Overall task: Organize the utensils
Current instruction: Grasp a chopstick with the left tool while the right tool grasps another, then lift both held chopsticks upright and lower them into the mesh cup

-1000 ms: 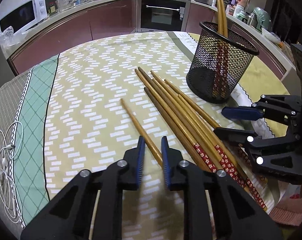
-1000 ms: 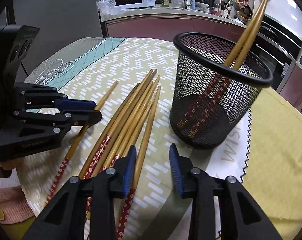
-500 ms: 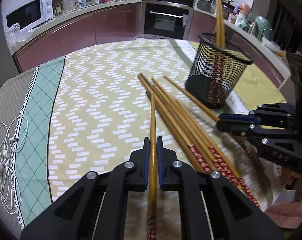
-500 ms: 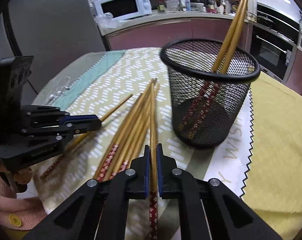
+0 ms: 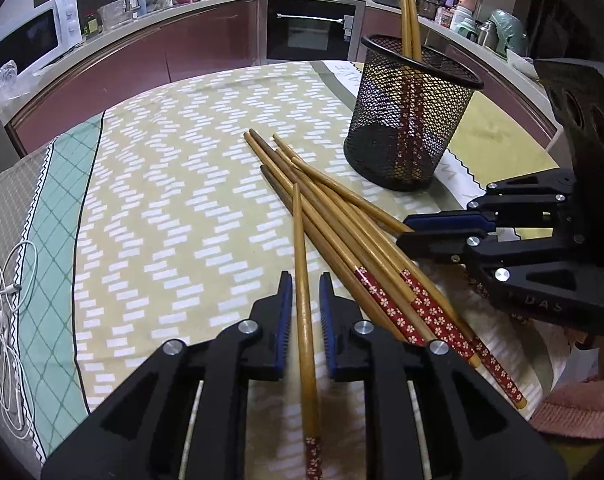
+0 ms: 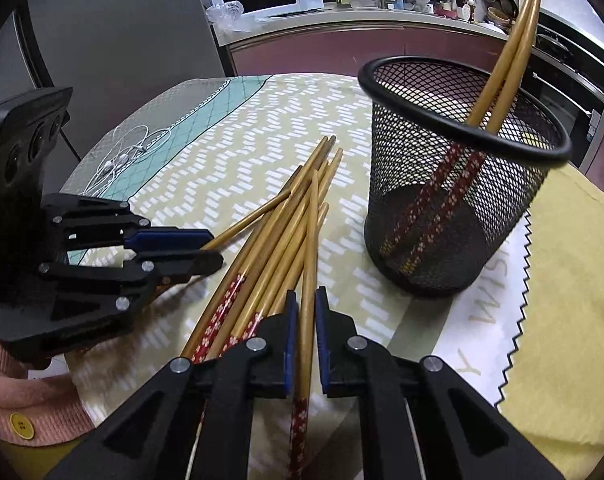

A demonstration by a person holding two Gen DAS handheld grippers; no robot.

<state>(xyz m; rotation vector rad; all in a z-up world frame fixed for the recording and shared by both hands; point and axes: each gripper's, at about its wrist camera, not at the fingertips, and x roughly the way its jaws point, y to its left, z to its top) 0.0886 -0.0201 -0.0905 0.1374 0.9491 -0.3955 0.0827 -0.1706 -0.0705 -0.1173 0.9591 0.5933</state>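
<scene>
Noted right gripper (image 6: 305,300) clenched on one chopstick (image 6: 311,240) from the loose pile (image 6: 262,264) beside the mesh cup (image 6: 454,200), presumably to join the pair (image 6: 510,40) standing inside, and left gripper (image 5: 305,280), jaws just eased apart, straddling a second chopstick (image 5: 300,240) unpinched on the pile's far side.

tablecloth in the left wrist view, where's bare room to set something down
Free: the yellow patterned cloth between the white earphones and the loose wooden chopsticks. Crowded: around those chopsticks and the black mesh cup.
</scene>
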